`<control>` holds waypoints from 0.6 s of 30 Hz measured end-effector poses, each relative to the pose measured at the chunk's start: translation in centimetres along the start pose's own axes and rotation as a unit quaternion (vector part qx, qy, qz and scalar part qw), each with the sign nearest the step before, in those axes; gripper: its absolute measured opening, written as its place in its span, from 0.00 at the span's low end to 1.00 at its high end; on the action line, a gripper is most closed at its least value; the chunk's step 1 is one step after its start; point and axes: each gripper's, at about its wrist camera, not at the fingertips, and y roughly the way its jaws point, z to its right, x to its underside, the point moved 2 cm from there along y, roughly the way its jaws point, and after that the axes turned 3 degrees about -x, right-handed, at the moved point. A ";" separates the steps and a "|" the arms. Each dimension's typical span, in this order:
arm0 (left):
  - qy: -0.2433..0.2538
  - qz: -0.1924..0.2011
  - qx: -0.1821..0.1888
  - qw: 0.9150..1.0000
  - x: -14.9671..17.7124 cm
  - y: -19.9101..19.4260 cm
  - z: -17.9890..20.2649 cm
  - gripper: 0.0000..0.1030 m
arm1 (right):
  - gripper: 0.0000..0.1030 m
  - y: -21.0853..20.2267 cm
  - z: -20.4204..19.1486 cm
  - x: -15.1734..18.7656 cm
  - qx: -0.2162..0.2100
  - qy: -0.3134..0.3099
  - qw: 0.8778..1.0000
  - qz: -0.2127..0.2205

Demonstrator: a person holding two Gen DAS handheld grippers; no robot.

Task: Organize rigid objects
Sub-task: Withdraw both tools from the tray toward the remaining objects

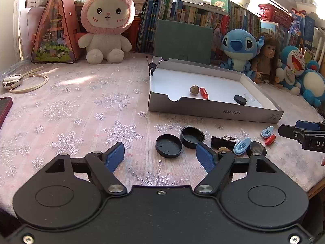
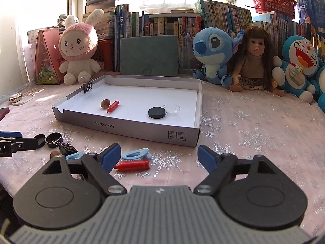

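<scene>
Both claws are hanging wide and holding nothing. The right claw (image 2: pixel 158 158) is sitting just in front of the box (image 2: pixel 130 130), with the red bullet (image 2: pixel 133 165) close by its left finger. It should slide left, then pinch the middle. The blue clip (image 2: pixel 135 155) is touching it, crowding the pinch. The left claw (image 1: pixel 160 156) is waiting near the black lids (image 1: pixel 169 145).

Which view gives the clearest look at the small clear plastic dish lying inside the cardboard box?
The right wrist view. There the clear plastic dish shows its full round rim, touching the black disc on the white floor of the cardboard box. In the left wrist view it is only a faint glint behind the disc, easily missed.
</scene>
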 end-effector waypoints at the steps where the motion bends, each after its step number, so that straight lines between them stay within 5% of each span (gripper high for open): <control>1: 0.000 0.000 0.000 1.000 0.1 -0.1 -0.1 0.71 | 0.87 0.0 0.0 0.1 0.003 -0.004 1.000 -0.004; 18: 0.024 0.010 -0.021 0.999 0.8 1.0 1.1 0.68 | 0.86 1.1 -2.0 1.4 -0.010 -0.038 0.999 -0.033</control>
